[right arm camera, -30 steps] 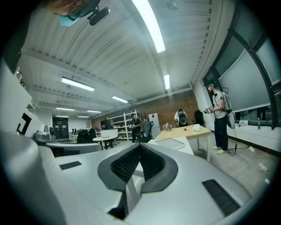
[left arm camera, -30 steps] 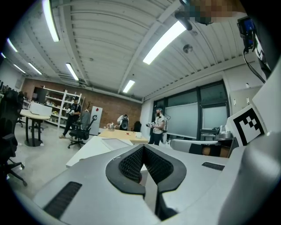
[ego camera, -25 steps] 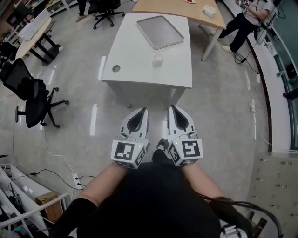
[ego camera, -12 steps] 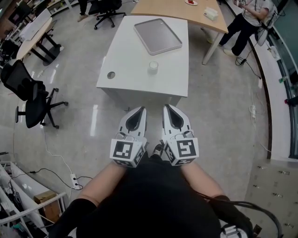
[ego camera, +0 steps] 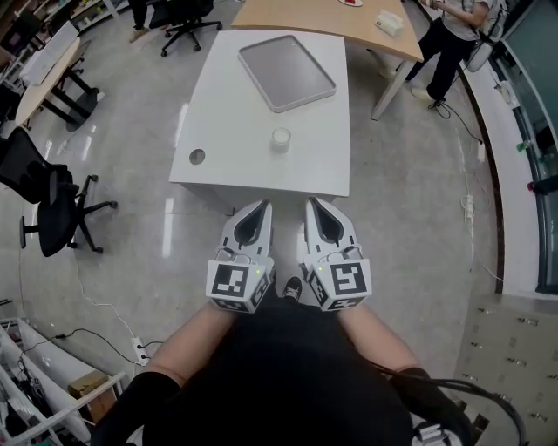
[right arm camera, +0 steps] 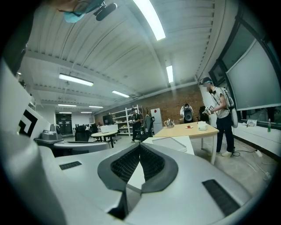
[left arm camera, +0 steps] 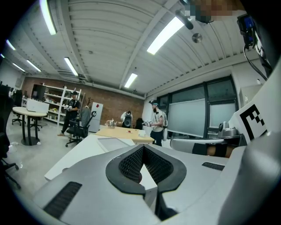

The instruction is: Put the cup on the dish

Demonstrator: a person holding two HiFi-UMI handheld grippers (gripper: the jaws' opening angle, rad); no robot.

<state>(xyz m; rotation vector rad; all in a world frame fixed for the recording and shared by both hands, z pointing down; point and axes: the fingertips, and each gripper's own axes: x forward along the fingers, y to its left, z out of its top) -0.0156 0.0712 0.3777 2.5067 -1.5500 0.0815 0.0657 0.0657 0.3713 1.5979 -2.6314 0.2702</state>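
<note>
A small pale cup [ego camera: 280,139] stands upright on the white table [ego camera: 227,113], near its front edge. Behind it lies the dish, a grey rectangular tray [ego camera: 287,72], with nothing on it. Both grippers are held side by side in front of the person's body, over the floor and short of the table. The left gripper [ego camera: 261,206] is shut and holds nothing. The right gripper [ego camera: 315,204] is shut and holds nothing too. The tray [left arm camera: 110,142] shows past the left gripper [left arm camera: 142,147], and the tray [right arm camera: 169,143] beyond the right gripper [right arm camera: 140,145]; their jaws hide the cup.
A round hole [ego camera: 197,157] sits in the table's front left corner. A wooden table [ego camera: 323,13] stands behind, with a person [ego camera: 449,35] at its right end. Black office chairs [ego camera: 48,187] are on the left. Cables [ego camera: 96,327] lie on the floor.
The table with cup and tray has come closer and shifted slightly left in the head view. Both grippers keep their place in front of the body, still shut.
</note>
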